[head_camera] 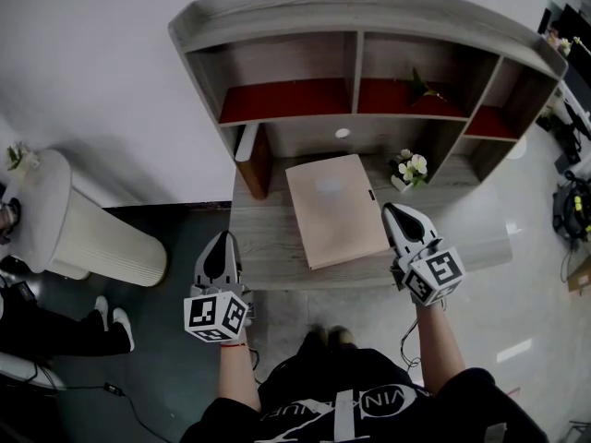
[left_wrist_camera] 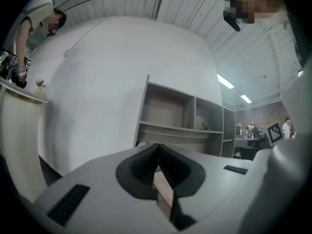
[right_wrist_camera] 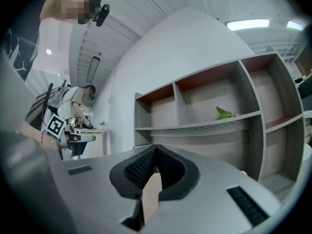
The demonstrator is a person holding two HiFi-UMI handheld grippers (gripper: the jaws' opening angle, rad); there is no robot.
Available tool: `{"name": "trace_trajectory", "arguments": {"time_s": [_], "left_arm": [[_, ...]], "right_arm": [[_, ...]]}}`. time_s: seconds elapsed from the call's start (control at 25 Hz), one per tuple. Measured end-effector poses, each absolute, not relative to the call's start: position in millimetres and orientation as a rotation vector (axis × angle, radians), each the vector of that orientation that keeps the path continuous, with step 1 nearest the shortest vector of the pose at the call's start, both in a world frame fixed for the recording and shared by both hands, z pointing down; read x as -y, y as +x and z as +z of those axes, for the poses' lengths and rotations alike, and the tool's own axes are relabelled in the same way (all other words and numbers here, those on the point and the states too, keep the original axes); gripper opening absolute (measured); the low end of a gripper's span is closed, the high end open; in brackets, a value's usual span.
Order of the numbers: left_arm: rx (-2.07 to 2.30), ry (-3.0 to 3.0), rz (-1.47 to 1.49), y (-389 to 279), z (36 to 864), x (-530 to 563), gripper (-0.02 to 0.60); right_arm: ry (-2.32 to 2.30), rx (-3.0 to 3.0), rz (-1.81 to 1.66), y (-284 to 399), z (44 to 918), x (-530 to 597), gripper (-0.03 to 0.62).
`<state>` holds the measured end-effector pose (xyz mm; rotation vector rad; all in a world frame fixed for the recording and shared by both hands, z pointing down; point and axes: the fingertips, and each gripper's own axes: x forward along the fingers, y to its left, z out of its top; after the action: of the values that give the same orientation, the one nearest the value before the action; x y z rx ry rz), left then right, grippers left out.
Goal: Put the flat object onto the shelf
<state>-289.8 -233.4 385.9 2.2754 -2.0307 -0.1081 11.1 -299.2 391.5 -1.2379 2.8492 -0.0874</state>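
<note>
A flat tan board (head_camera: 334, 209) lies on the grey wooden desk (head_camera: 268, 247) in front of the shelf unit (head_camera: 355, 26). The shelf unit has open compartments with red inner tops. My right gripper (head_camera: 395, 212) hovers just off the board's right edge, jaws shut and empty. My left gripper (head_camera: 222, 243) hangs over the desk's front left corner, well left of the board, jaws also shut. In the left gripper view the pads (left_wrist_camera: 146, 165) meet at the tip and the shelf unit (left_wrist_camera: 180, 121) stands ahead. In the right gripper view the pads (right_wrist_camera: 141, 167) also meet, facing the shelf unit (right_wrist_camera: 204, 116).
A white flower sprig (head_camera: 411, 166) lies at the desk's back right, and a green sprig (head_camera: 420, 86) sits in an upper compartment. A brown upright panel (head_camera: 255, 162) stands at the desk's back left. A white fluted pedestal (head_camera: 88, 238) and a seated person's legs (head_camera: 55, 326) are at the left.
</note>
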Motion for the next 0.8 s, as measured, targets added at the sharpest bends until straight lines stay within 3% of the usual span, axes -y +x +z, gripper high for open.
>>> {"name": "trace_trajectory", "arguments": {"time_s": [0.8], "left_arm": [[2.009, 2.274, -0.104, -287.7, 391.9, 236.2, 0.005]], "right_arm": [[-1.27, -2.84, -0.076, 12.9, 393.9, 299.4, 0.009]]}}
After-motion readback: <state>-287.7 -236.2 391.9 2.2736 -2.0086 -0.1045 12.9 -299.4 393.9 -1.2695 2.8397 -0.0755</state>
